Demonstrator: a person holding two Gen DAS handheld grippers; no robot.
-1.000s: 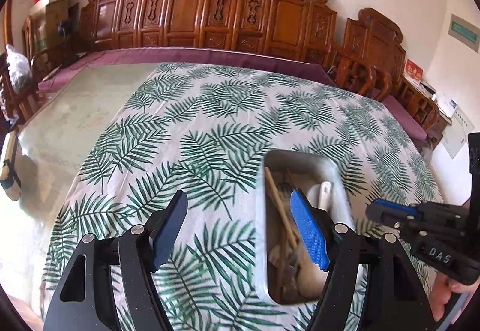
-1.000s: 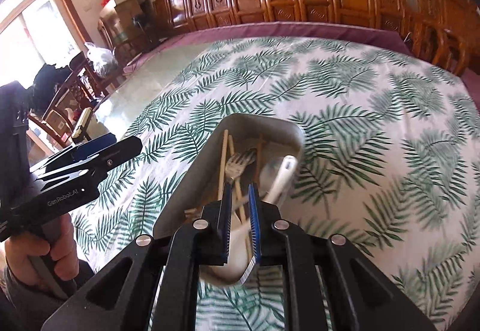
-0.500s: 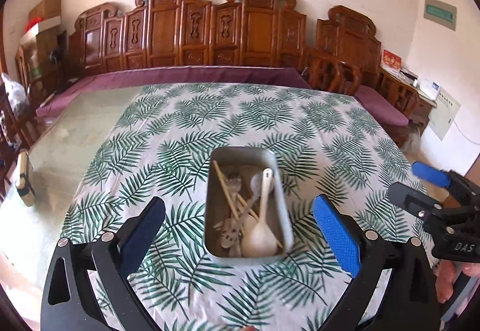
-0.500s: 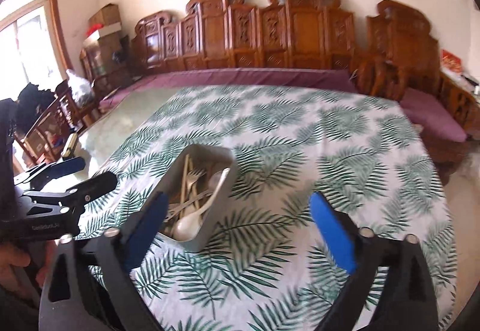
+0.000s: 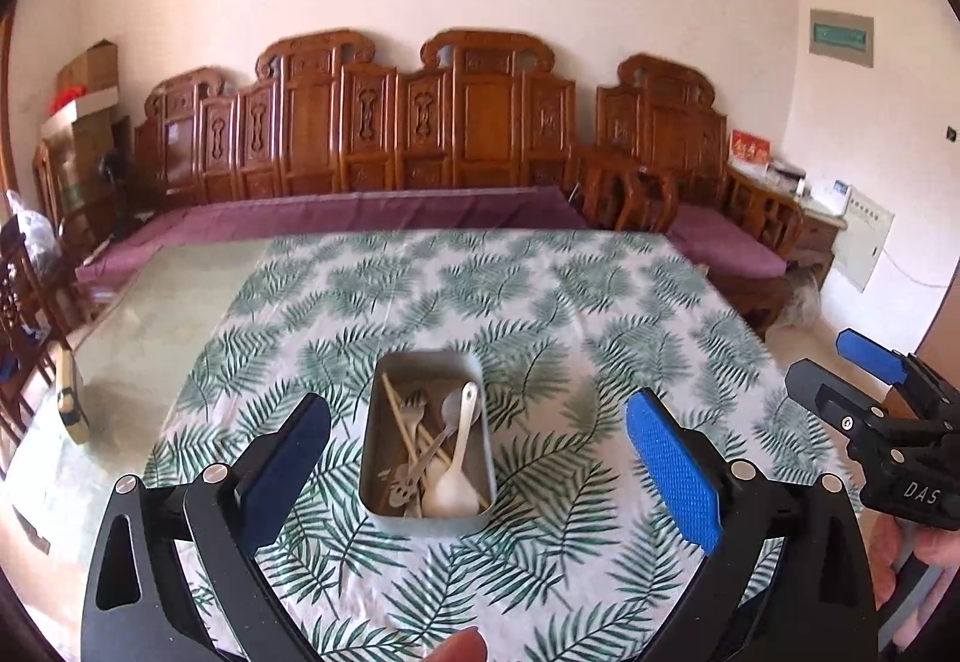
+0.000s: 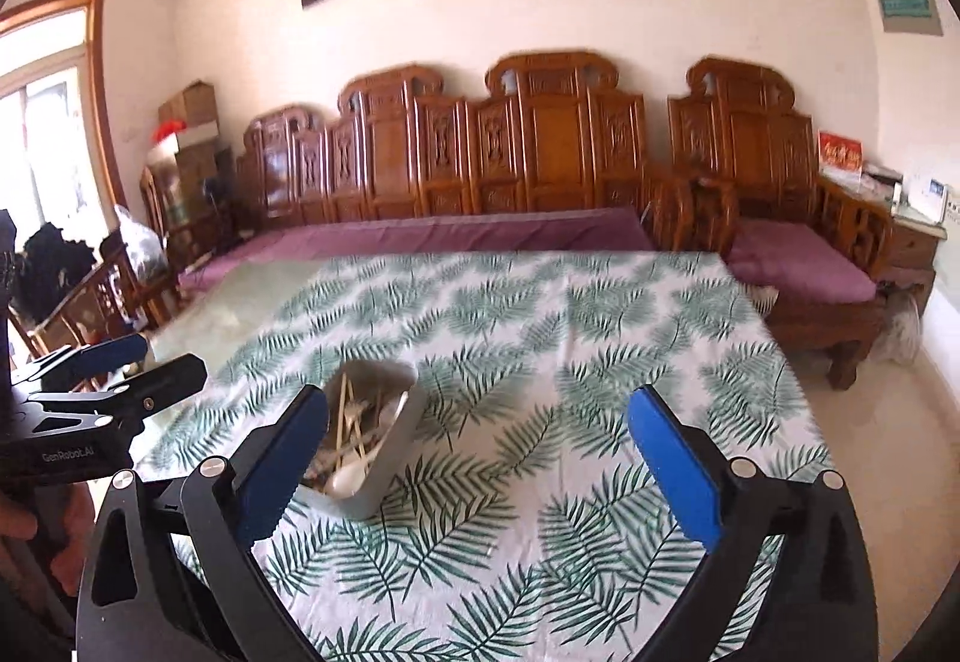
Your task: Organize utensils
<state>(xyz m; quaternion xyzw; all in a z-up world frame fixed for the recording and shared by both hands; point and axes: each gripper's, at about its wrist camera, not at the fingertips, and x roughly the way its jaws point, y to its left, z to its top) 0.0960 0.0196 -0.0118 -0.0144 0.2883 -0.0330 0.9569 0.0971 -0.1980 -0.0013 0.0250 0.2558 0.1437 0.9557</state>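
Tray (image 5: 427, 518), mid-surface: utensils (image 5: 447, 452) heaped unsorted. Left hand-held gripper (image 5: 477, 458), right hand-held gripper (image 6: 477, 458): released, empty. Risk: tangled pieces snagging when lifted.

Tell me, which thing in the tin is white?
The big spoon in the tin. It is white, with its bowl at the near end; the fork is grey metal and the chopsticks are pale wood.

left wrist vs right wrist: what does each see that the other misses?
Left wrist only: straight down into the tray, where the white spoon, fork and chopsticks can be told apart, plus the right gripper at the right edge. Right wrist only: the window and the left gripper. Both: leaf tablecloth, wooden benches, both grippers open and empty.
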